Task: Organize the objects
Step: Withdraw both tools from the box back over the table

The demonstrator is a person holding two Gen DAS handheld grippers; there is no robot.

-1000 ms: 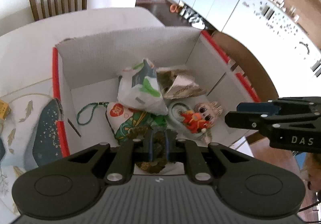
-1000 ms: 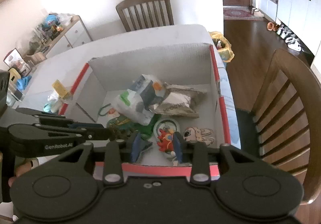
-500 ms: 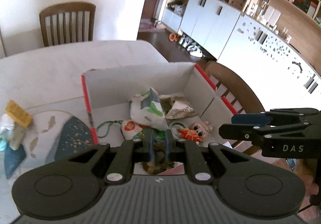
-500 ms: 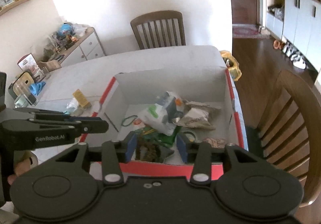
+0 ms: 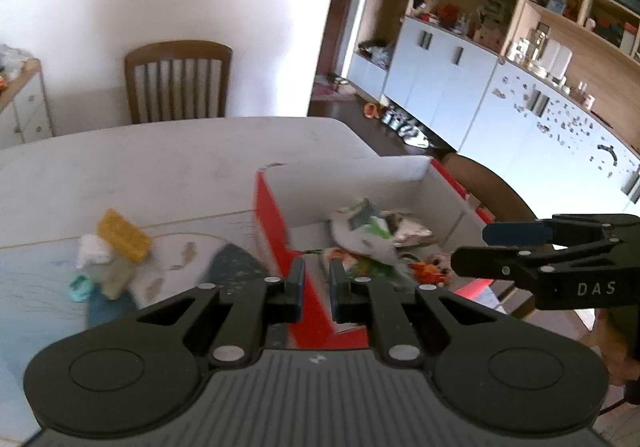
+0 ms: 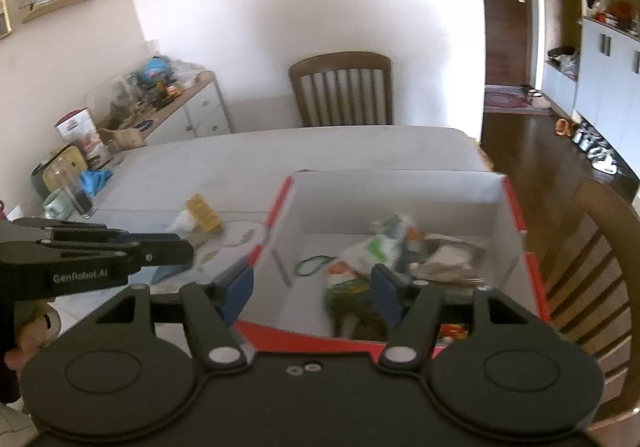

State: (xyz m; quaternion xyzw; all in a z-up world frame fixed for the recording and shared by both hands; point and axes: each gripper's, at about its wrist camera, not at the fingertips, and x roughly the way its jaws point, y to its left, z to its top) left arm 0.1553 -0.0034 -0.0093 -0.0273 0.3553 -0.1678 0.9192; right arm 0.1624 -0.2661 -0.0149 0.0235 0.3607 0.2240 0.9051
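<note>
Over the near rim of the cardboard box (image 6: 400,183) I held my right gripper (image 6: 312,293), jaws opening on nothing; snack packets (image 6: 372,251) lay inside (presumably already sorted). My left gripper (image 5: 316,283) stayed clenched, empty, facing the yellow sponge (image 5: 124,235) at the table's (image 5: 160,159) left edge.

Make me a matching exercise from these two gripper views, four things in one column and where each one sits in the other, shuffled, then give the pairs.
Things:
1. yellow block
2. green cord loop
3. drinking glass
4. wooden chair

Places:
A. inside the white box, on its floor
B. beyond the table's far edge
C. on the table, left of the box
D. near the table's left edge

Pairs: 1-C, 2-A, 3-D, 4-B
</note>
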